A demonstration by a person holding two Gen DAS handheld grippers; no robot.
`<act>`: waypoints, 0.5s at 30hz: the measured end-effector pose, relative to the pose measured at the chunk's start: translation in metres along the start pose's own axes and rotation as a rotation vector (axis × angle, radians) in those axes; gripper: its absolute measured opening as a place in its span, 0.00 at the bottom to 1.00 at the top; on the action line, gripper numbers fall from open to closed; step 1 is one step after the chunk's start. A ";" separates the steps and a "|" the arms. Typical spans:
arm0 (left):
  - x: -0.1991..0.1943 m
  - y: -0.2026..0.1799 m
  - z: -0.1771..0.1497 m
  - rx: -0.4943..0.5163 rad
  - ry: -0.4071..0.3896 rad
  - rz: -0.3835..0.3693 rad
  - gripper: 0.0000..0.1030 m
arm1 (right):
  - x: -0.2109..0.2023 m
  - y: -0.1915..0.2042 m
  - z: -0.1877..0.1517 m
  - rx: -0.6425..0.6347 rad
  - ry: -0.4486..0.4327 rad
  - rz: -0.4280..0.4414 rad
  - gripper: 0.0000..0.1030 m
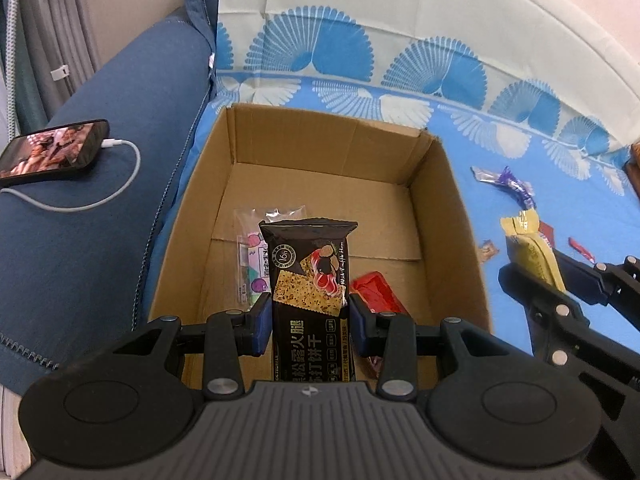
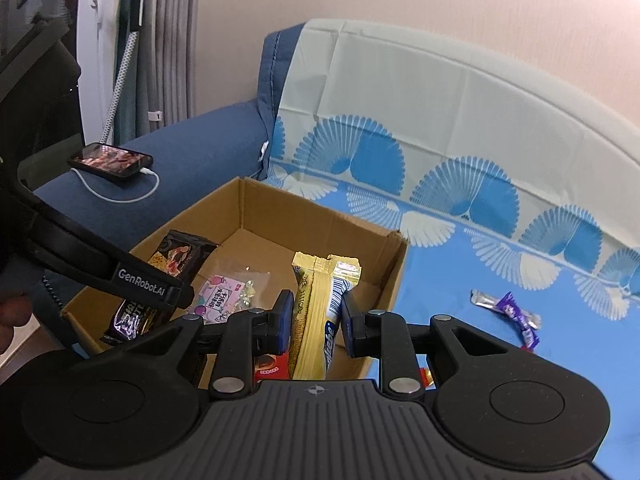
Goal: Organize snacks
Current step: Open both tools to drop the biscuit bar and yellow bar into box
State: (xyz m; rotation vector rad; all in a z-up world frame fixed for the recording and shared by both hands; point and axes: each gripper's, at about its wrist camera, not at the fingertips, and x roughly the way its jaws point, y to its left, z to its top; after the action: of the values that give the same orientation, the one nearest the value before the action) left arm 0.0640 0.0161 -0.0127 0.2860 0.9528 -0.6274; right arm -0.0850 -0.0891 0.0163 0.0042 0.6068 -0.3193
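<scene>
My left gripper [image 1: 310,320] is shut on a black cracker packet [image 1: 310,272] and holds it over the open cardboard box [image 1: 328,140]. A clear pink candy bag [image 1: 252,256] and a red packet [image 1: 374,290] lie on the box floor. My right gripper [image 2: 314,322] is shut on a yellow wafer packet [image 2: 316,312], held above the box's near right corner [image 2: 384,280]. The right gripper with its yellow packet [image 1: 532,252] also shows at the right of the left wrist view. The black packet [image 2: 172,260] and pink bag [image 2: 218,294] show in the right wrist view.
The box sits on a blue patterned sofa cover [image 2: 460,280]. A purple wrapper [image 2: 516,314] and small sweets [image 1: 580,248] lie on the cover right of the box. A phone [image 1: 52,152] with a white cable [image 1: 120,184] rests on the blue armrest at left.
</scene>
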 end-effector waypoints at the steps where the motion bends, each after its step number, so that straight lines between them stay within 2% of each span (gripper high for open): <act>1: 0.006 0.000 0.003 0.000 0.005 0.003 0.42 | 0.006 0.000 0.000 0.004 0.008 0.002 0.26; 14: 0.055 0.010 0.028 0.013 0.036 0.035 0.42 | 0.068 -0.009 0.010 0.046 0.034 0.007 0.26; 15: 0.057 0.011 0.029 0.014 0.036 0.033 0.46 | 0.072 -0.011 0.012 0.056 0.027 0.011 0.26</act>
State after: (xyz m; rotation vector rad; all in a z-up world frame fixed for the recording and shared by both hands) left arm 0.1138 -0.0109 -0.0436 0.3257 0.9771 -0.5999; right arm -0.0258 -0.1216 -0.0129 0.0663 0.6246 -0.3257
